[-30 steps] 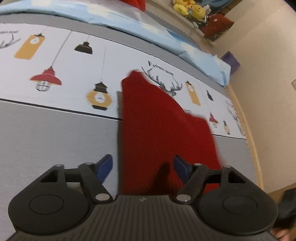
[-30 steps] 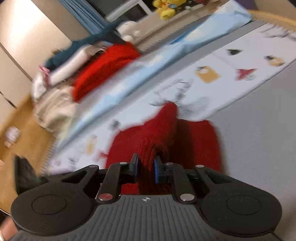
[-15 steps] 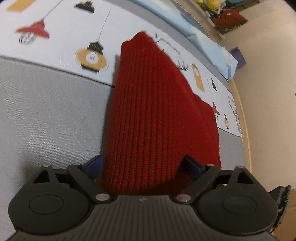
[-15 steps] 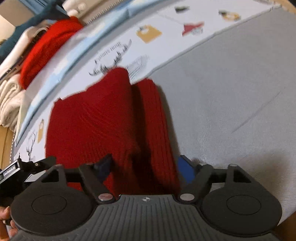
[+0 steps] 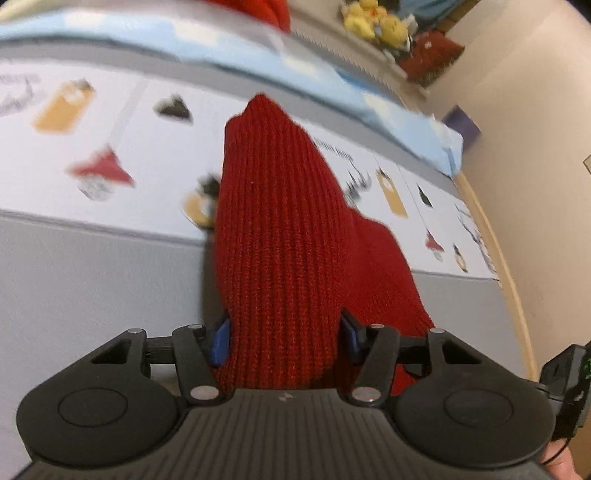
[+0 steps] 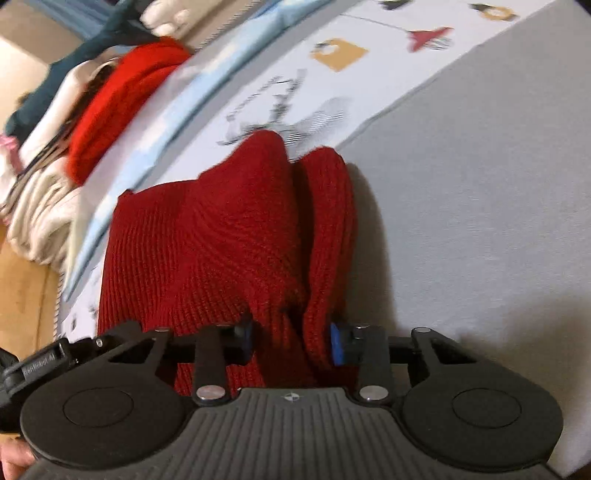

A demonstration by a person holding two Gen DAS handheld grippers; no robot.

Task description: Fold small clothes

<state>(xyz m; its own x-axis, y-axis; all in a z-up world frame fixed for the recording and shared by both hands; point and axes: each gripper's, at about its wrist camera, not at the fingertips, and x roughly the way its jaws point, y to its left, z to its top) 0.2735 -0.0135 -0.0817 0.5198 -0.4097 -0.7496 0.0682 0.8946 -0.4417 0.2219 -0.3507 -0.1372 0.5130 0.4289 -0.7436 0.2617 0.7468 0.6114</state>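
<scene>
A dark red knit garment (image 5: 280, 221) lies on the grey bed sheet (image 5: 92, 280), folded lengthwise into a thick ridge. My left gripper (image 5: 285, 339) has its jaws closing on the near end of that ridge. The cloth fills the gap and touches both blue pads (image 5: 221, 341). In the right wrist view the same garment (image 6: 207, 240) shows two bunched folds side by side. My right gripper (image 6: 291, 339) is also closing, with the near ends of the folds pinched between its pads (image 6: 338, 341).
A white band printed with lamps and deer (image 5: 110, 147) crosses the sheet behind the garment, then light blue bedding (image 5: 184, 44). A pile of clothes, bright red (image 6: 122, 88) and cream (image 6: 40, 206), lies at the left. Plush toys (image 5: 373, 22) and a wall (image 5: 535, 147) stand beyond.
The right gripper let go of a thin fold, opened wide, came down and narrowed on the bunched folds. The left gripper widened over the garment's near end, then narrowed on the ridge.
</scene>
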